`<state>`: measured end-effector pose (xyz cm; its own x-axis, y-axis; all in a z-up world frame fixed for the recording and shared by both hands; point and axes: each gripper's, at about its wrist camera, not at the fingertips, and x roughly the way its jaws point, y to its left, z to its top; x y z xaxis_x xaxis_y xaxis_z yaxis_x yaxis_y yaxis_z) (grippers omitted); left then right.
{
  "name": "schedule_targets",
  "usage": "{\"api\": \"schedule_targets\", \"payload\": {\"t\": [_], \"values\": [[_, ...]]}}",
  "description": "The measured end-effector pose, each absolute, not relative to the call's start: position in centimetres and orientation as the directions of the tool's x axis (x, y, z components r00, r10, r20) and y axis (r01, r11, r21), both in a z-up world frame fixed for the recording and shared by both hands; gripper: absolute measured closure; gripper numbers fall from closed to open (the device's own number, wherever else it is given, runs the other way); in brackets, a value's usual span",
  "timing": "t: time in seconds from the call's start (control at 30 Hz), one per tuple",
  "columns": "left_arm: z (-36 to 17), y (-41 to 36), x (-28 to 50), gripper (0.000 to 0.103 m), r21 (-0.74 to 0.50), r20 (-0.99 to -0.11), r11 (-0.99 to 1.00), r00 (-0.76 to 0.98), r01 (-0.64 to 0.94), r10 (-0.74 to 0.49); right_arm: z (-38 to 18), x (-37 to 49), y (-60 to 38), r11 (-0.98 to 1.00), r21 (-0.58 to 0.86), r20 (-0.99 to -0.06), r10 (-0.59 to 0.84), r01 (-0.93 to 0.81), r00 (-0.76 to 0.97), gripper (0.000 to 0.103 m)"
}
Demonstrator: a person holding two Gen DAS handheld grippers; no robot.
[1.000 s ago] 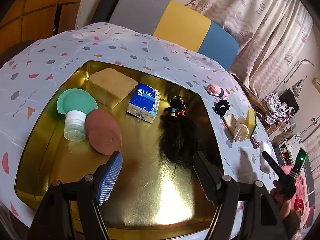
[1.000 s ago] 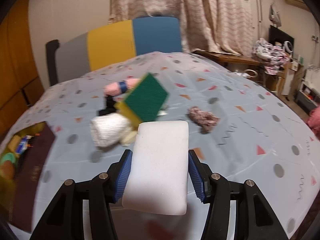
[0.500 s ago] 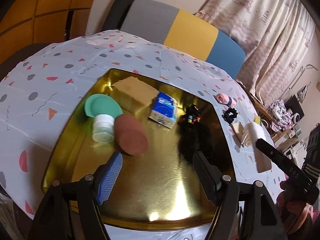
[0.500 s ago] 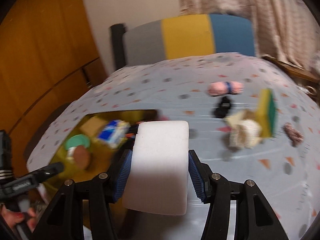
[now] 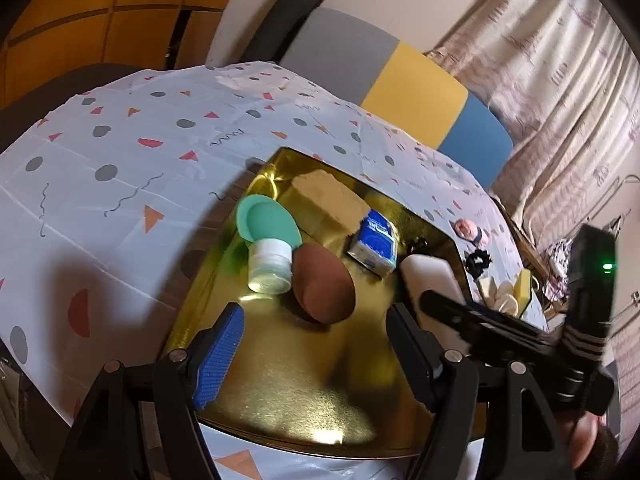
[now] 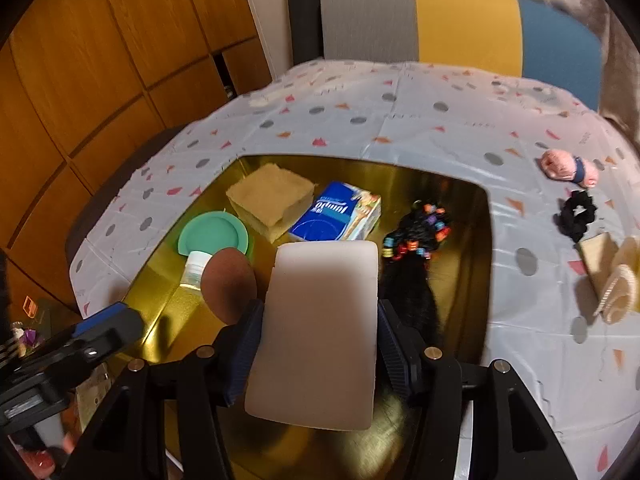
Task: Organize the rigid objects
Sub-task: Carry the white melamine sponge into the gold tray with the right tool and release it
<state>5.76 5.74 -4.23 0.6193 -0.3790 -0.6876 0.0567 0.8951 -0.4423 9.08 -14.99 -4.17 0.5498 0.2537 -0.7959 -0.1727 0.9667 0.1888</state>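
Since the earlier frames, right gripper (image 6: 318, 338) has swung its white block (image 6: 320, 328) from over the bare worktop (image 5: 120, 160) to above the gold tray (image 5: 280, 380). Left to right: left gripper (image 5: 312, 354) hangs with jaws apart and nothing between them over the tray's near edge; right gripper is clamped on the block, beside the brown oval (image 6: 228, 288) and black hairpiece (image 6: 412, 280). Step in hand: carry to tray. Next, judged: lower into the free gap, then release.
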Motion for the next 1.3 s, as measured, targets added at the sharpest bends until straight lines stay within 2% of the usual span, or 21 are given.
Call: {"api": "schedule_targets", "payload": {"t": [0.3, 0.37, 0.5, 0.9, 1.3], "values": [[-4.1, 5.7, 5.7, 0.029, -0.442, -0.687, 0.895, 0.620, 0.057, -0.379, -6.5, 11.7, -12.4, 0.965, 0.140, -0.841, 0.235, -0.223, 0.488, 0.043], [-4.2, 5.6, 5.7, 0.029, -0.441, -0.689, 0.896, 0.618, 0.059, -0.380, -6.6, 11.7, -12.5, 0.967, 0.127, -0.844, 0.222, -0.221, 0.488, 0.036], [-4.4, 5.6, 5.6, 0.029, -0.442, -0.691, 0.895, 0.616, 0.055, -0.379, -5.8, 11.0, -13.8, 0.968, 0.165, -0.821, 0.242, -0.190, 0.517, 0.029], [-4.5, 4.3, 5.3, 0.029, -0.438, -0.696, 0.895, 0.600, 0.081, -0.395, -2.1, 6.3, -17.1, 0.979, 0.167, -0.740, 0.201, -0.114, 0.642, 0.029], [-4.0, 1.1, 4.0, 0.029, -0.433, -0.680, 0.882, 0.574, 0.189, -0.457, -2.5, 2.2, -22.6, 0.991, 0.136, -0.738, 0.102, -0.001, 0.667, 0.029]]}}
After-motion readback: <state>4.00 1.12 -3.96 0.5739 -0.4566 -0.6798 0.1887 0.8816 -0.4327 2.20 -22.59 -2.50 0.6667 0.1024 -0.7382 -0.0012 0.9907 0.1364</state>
